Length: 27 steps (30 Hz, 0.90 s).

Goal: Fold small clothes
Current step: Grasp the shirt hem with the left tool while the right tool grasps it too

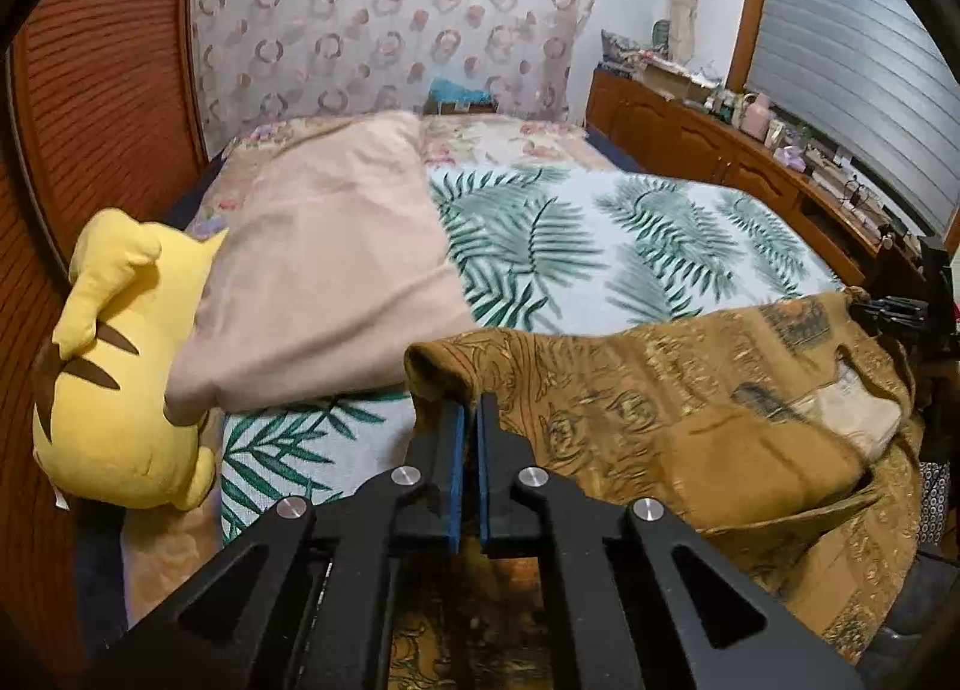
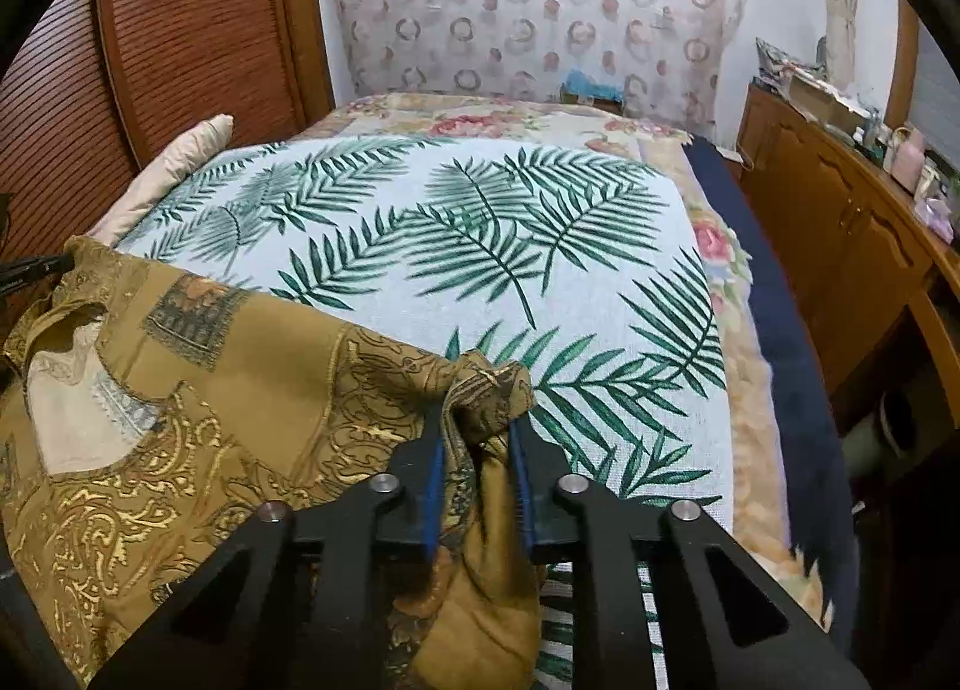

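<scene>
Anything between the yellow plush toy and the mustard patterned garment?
Left wrist view: a beige pillow and a strip of palm-leaf blanket separate the yellow plush toy from the mustard patterned garment.

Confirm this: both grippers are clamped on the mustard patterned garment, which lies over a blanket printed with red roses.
One detail is wrong. The blanket under the mustard patterned garment is printed with green palm leaves, not red roses; the right wrist view shows it plainly. The left gripper and right gripper do both clamp the garment.

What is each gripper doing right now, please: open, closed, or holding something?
Left gripper: shut on a corner of the mustard patterned garment.
Right gripper: shut on a bunched fold of the same garment.
</scene>
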Available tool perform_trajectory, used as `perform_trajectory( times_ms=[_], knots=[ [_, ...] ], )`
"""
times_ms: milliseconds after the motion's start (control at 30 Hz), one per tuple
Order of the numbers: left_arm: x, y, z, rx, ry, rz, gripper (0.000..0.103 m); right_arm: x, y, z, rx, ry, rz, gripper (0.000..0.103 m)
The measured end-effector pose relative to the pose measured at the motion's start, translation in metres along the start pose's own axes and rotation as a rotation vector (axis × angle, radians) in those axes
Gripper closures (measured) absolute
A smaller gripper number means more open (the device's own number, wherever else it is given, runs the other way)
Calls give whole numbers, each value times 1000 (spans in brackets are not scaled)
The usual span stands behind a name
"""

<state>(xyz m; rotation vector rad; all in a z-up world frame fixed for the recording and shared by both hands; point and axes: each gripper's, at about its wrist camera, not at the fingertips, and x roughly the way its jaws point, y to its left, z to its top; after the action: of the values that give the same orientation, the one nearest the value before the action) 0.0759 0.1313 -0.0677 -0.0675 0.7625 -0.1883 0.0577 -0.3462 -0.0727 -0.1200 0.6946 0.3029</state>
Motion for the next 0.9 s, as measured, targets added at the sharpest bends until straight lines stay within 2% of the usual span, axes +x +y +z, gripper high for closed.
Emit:
perform_trajectory(
  times_ms=[200, 300, 467, 733, 900],
  knots=[
    [-37, -14, 12, -2, -101, -52, 100, -37, 5, 1, 35, -136, -11, 91],
    [-66, -23, 26, 11, -174, -95, 100, -65, 16, 6, 25, -217, -36, 92],
    [-109, -35, 52, 37, -285, -128, 100, -120, 35, 25, -12, -347, -25, 92],
    [-161, -28, 109, 68, -468, -62, 100, -202, 46, 83, -83, -527, -24, 92],
    [-153, -8, 143, 30, -513, -17, 100, -207, 44, 119, -99, -566, -55, 92]
  ],
)
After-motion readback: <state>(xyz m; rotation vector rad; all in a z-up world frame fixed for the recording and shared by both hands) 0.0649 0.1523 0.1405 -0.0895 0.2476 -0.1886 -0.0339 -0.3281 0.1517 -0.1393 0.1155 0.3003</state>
